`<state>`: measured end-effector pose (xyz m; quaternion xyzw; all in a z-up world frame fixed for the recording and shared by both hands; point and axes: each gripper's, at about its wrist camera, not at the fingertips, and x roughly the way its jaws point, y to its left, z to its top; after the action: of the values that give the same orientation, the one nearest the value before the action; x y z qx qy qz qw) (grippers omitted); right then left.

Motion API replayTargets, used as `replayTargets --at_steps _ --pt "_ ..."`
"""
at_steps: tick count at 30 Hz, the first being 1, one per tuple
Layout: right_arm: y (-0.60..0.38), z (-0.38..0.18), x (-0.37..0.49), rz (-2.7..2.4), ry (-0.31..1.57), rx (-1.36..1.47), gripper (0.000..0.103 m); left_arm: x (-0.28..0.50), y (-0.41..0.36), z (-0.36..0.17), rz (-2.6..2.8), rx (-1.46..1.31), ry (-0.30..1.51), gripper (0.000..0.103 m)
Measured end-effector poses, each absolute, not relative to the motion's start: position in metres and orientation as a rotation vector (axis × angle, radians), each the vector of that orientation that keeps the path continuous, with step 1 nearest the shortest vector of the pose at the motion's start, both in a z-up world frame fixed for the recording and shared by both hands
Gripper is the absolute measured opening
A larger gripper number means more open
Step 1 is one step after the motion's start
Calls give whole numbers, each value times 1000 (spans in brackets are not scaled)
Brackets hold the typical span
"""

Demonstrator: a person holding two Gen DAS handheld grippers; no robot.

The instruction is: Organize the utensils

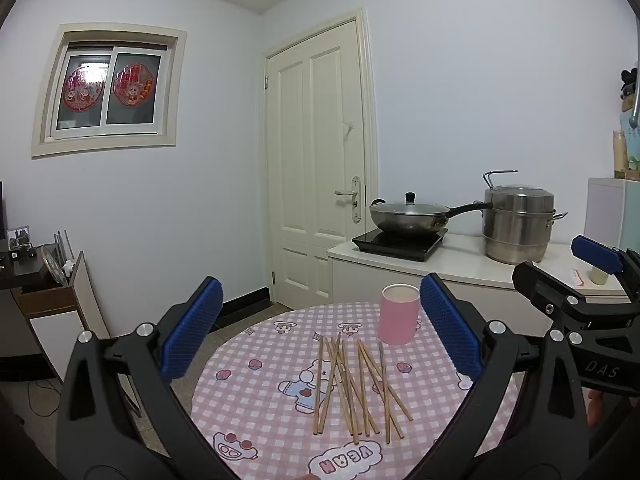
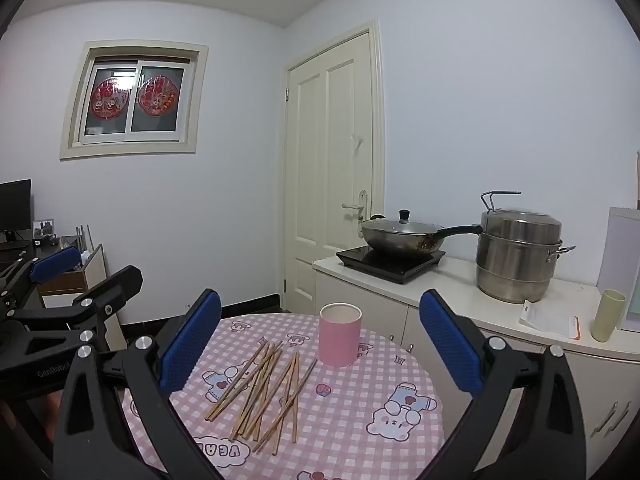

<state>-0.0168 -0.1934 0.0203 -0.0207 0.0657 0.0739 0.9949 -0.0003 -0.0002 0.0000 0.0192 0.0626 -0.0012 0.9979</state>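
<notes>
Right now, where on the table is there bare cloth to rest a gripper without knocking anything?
Bare checked tablecloth lies right of the chopsticks, in front of the pink cup. Another free strip runs left of the pile toward the table's edge. The middle is crowded: the chopsticks lie crossed, their far ends near the cup.

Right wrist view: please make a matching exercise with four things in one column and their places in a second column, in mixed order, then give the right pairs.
Things:
1. pink cup
2. wooden chopsticks
3. lidded wok
4. steel steamer pot

Places:
A. on the black induction cooktop
B. lying loose on the checked tablecloth, nearer the camera than the cup
C. standing upright at the far side of the round table
D. on the white counter, right of the cooktop

Pairs: 1-C, 2-B, 3-A, 4-D
</notes>
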Motion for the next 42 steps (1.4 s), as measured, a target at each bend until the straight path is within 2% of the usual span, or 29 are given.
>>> replayTargets --at_steps 42 --pt "-195 9 -9 151 149 -31 96 -2 2 -5 6 49 135 97"
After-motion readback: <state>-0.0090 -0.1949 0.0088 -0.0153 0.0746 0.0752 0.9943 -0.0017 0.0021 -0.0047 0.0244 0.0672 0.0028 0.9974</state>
